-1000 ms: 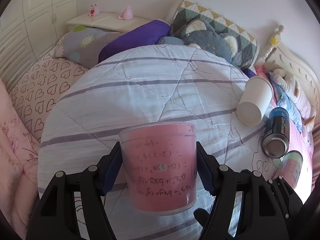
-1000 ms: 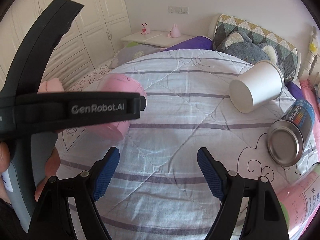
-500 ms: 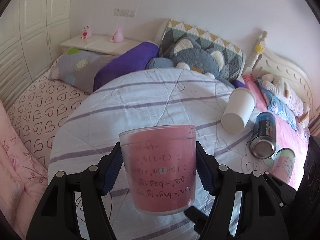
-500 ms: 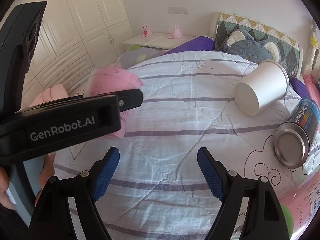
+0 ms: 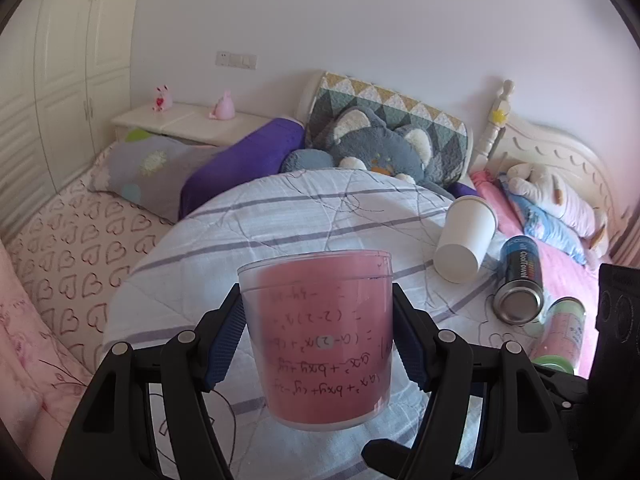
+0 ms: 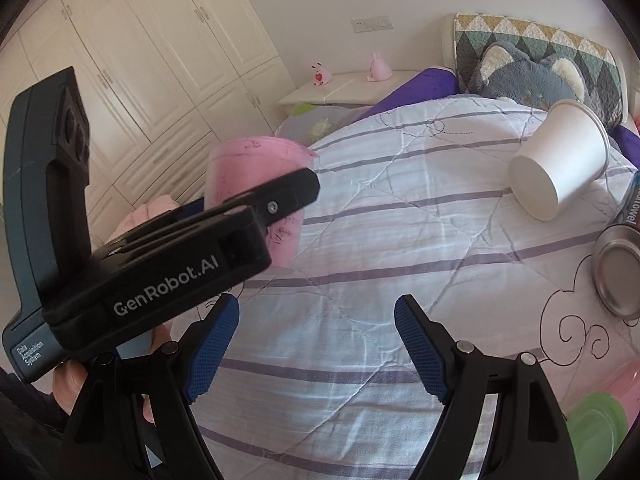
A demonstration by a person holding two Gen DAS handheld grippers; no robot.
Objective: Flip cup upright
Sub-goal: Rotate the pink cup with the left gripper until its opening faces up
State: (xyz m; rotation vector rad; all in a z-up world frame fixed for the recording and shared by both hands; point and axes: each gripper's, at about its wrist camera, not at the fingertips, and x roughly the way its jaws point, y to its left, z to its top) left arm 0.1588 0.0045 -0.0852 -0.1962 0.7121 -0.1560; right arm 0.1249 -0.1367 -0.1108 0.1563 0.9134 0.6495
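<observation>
My left gripper (image 5: 318, 332) is shut on a pink cup (image 5: 320, 336) with handwritten formulas, its wider rim up and the writing upside down, held above the round striped bed cover (image 5: 304, 216). From the right wrist view the same cup (image 6: 256, 196) sits in the left gripper (image 6: 256, 204), lifted at the cover's left edge. My right gripper (image 6: 316, 344) is open and empty above the cover's near side. A white paper cup (image 6: 560, 164) lies on its side at the right; it also shows in the left wrist view (image 5: 466, 240).
A metal spray can (image 5: 518, 284) and a pink bottle with green cap (image 5: 560, 336) lie right of the paper cup. Pillows and plush toys (image 5: 376, 148) crowd the headboard. A nightstand (image 5: 188, 124) and wardrobe (image 6: 132, 64) stand at the left.
My left gripper has risen and tipped upward with the pink cup, so more wall and headboard show. The right gripper has risen and turned slightly left, staying open.
</observation>
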